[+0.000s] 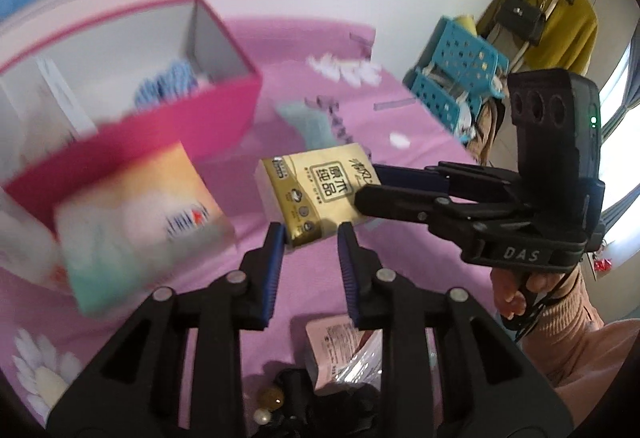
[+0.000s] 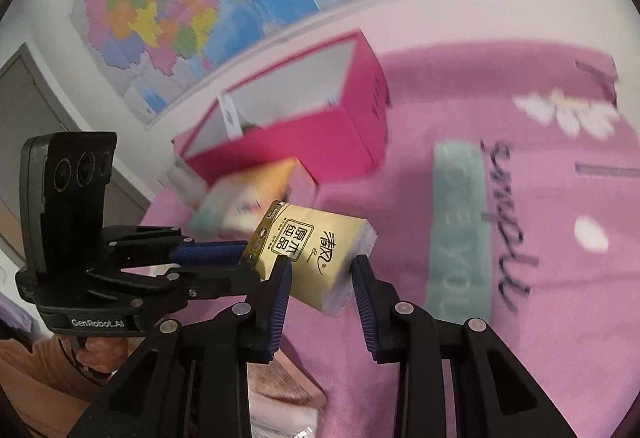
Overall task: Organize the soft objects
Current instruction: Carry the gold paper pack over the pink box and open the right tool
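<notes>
Glossy gold rectangular tissue pack (image 2: pixel 316 258), soft plastic wrap, is held aloft over the pink printed bedsheet (image 2: pixel 560 278), pinched at both ends: left gripper (image 1: pixel 312 238) and right gripper (image 2: pixel 322 270) both clenched on it, near the open magenta cardboard box (image 1: pixel 224 109).

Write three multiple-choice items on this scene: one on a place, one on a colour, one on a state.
1. Where does the blue striped cloth lie?
A. inside the pink box
B. on a chair
C. in a drawer

2. What colour is the tissue pack with the square label?
A. green
B. gold
C. black

3. How is the pink box?
A. taped shut
B. crushed flat
C. open at the top

Answers:
1 A, the cloth shows within the box's white inner walls.
2 B, its wrapper is gold with dark lettering.
3 C, no lid covers it and its inside is in plain view.
</notes>
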{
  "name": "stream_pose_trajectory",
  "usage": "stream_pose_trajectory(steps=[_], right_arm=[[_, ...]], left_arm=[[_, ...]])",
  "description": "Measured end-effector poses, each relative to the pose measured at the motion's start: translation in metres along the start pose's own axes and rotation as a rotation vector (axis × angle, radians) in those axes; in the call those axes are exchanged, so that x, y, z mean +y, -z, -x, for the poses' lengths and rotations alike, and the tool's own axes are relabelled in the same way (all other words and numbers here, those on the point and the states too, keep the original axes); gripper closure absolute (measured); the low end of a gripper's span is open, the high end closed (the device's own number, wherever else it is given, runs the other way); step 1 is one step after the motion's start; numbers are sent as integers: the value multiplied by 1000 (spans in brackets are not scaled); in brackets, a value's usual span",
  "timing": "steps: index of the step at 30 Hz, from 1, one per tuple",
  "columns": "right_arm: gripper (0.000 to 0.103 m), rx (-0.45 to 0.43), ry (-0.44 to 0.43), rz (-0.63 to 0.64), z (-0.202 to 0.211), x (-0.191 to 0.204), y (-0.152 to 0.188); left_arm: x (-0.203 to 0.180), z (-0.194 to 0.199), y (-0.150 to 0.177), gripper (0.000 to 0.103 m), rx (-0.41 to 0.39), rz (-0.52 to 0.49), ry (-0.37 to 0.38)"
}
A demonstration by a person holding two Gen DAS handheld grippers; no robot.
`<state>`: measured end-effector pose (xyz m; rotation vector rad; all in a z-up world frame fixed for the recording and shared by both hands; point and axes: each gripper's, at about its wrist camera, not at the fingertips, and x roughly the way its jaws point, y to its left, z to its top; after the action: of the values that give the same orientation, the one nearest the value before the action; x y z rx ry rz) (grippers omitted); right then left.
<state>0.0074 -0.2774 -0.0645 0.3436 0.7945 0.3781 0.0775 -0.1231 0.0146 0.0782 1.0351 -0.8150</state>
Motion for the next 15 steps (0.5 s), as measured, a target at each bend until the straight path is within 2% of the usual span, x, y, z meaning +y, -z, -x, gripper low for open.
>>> stream_pose_trajectory(steps=[7,15], right_arm=[[70,-89,-22,85,5,21,-53],[70,-108,-17,148,-20,32,-101]], left_arm=[[23,27,-43,74,-93,30,-72],[52,28,-85,74,-126,70,-152]])
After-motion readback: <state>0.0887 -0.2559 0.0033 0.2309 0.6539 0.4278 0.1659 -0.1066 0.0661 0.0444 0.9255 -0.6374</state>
